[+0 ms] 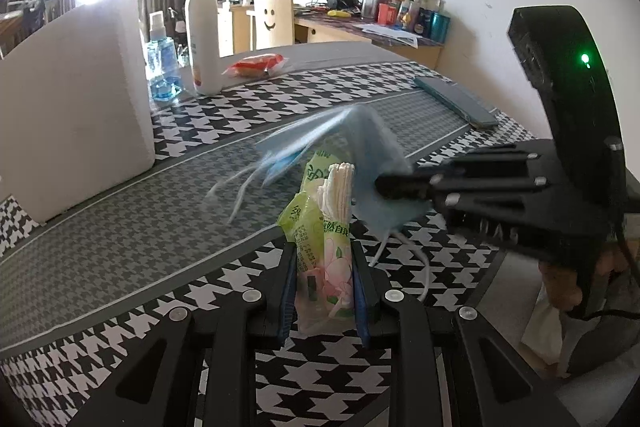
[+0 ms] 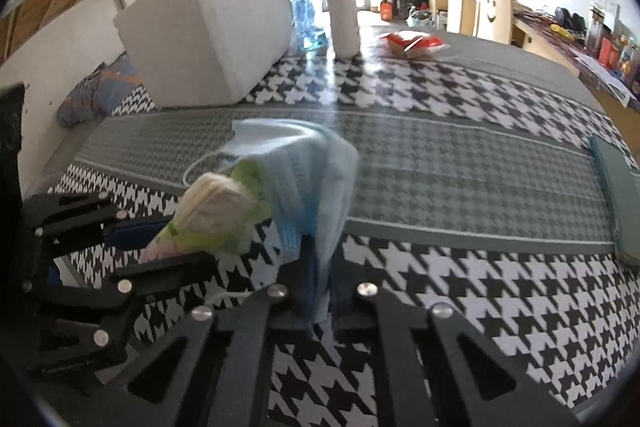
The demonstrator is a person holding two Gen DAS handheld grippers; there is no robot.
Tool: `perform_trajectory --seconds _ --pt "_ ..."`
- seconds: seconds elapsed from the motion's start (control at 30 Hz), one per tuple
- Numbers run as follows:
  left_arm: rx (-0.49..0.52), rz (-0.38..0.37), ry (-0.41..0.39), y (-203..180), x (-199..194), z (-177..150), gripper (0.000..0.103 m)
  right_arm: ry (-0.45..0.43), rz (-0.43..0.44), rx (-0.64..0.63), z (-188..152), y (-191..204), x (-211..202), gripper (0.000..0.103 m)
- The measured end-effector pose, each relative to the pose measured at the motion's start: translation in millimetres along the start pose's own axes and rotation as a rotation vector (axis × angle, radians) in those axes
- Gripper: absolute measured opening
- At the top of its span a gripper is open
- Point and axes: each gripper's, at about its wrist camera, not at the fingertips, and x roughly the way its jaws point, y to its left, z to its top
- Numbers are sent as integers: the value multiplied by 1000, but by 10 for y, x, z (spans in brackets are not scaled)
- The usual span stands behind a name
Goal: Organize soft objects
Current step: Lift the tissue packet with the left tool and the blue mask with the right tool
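Observation:
My left gripper [image 1: 323,273] is shut on a green plastic pack of white cotton pads [image 1: 324,227], held upright above the houndstooth cloth; the pack also shows in the right wrist view [image 2: 216,215]. My right gripper [image 2: 318,287] is shut on a bunch of blue face masks [image 2: 308,179], lifted off the table with white ear loops dangling. In the left wrist view the masks [image 1: 360,147] hang just behind and right of the pack, blurred, with the right gripper [image 1: 384,185] coming in from the right. The left gripper [image 2: 160,247] shows at lower left in the right wrist view.
A white foam box [image 1: 76,99] stands at left, with a blue spray bottle [image 1: 162,67] and a white pump bottle [image 1: 204,39] behind it. A red snack packet [image 1: 256,65] lies further back. A teal flat book [image 1: 456,99] lies at right. A cluttered desk [image 1: 360,27] lines the far wall.

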Motion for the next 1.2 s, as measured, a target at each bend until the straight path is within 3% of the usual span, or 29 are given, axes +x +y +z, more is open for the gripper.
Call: perform_trajectory --seconds 0.27,1.2 --pt "-18 17 -38 30 -112 26 26 -62 -29 59 65 -99 -192 8" --pt "-33 90 -103 13 -329 75 26 -194 -26 48 60 35 -595 8"
